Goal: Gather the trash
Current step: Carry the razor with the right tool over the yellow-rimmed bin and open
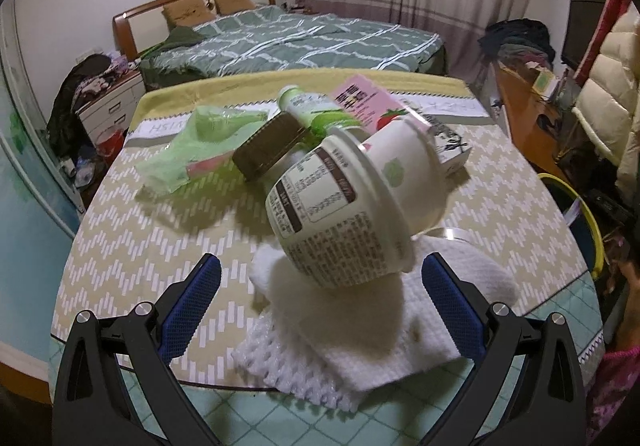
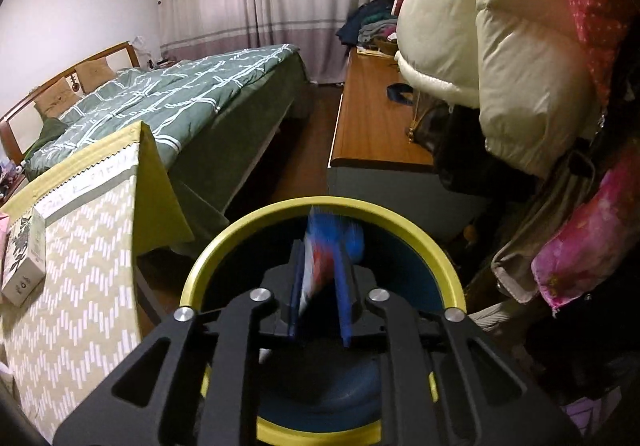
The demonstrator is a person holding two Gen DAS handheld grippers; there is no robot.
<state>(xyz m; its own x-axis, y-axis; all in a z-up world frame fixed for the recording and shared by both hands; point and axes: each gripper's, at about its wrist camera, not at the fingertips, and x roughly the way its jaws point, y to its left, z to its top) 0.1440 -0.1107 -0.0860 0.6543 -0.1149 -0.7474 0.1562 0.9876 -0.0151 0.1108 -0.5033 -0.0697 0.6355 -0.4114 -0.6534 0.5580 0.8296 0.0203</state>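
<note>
Both grippers are seen. On the left gripper (image 1: pixel 320 286), the 2 blue pads are spread wide beside a tipped white cup (image 1: pixel 352 206) resting on white foam wrap (image 1: pixel 360 346) on the table (image 1: pixel 120 226). A blue-and-red wrapper (image 2: pixel 320 262) (blurred) is clamped by the right gripper (image 2: pixel 320 286) over the yellow-rimmed bin (image 2: pixel 224 246).

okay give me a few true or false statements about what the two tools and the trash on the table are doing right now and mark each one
1. The left tool is open, nothing between its fingers. True.
2. The right tool is empty. False: it pinches a blue, red and white wrapper.
3. The right tool hangs over the yellow-rimmed bin. True.
4. The white cup stands upright. False: it is tipped over on white foam wrap.
5. A green plastic bag lies on the table. True.
</note>
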